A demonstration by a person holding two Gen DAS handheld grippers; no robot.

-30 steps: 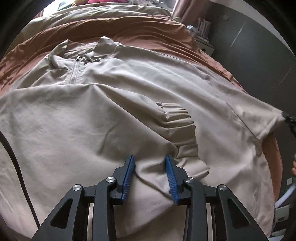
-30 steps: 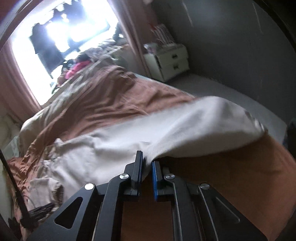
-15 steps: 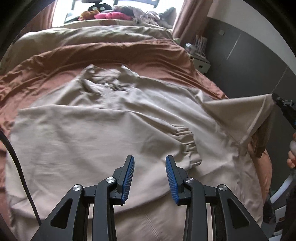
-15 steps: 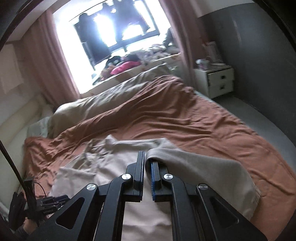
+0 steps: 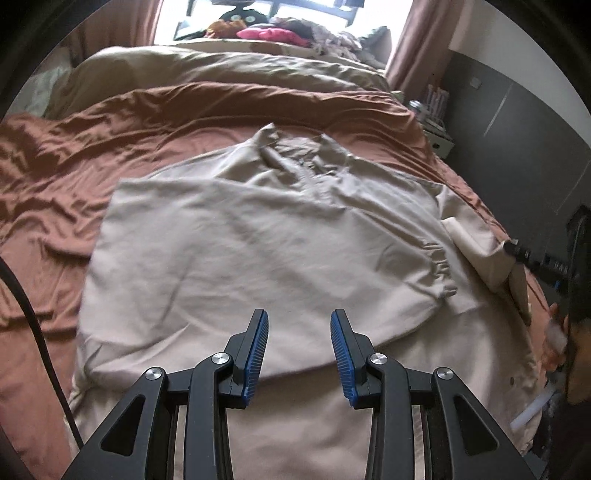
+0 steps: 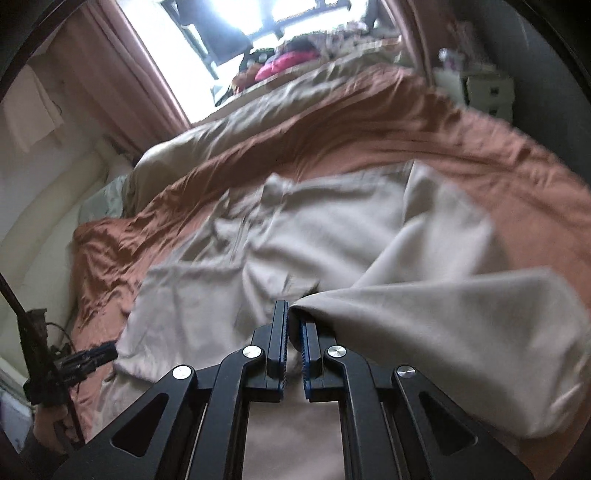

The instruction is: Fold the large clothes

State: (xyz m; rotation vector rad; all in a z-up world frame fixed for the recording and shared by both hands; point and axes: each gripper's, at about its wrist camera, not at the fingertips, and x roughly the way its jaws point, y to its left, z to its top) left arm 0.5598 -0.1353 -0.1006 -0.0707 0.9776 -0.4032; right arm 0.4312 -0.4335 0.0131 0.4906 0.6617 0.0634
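Beige jacket [image 5: 258, 236], large, thin fabric, lies spread front-up on rust-brown bedding. Collar and short zip at far end. 1 side folded across the body, its elastic-gathered cuff [image 5: 441, 266] resting near the middle. Opposite side lifted off the bed in a draped, motion-blurred fold [image 6: 461, 332].

I am working in a home bedroom. A bed [image 5: 92, 177] with a rumpled brown sheet fills the view; a beige duvet [image 5: 221, 70] lies at its far end. Behind it, a bright window [image 6: 236, 33] with pink curtains [image 5: 413, 40]. A white nightstand [image 6: 487, 92] stands beside a dark wall [image 5: 517, 140].
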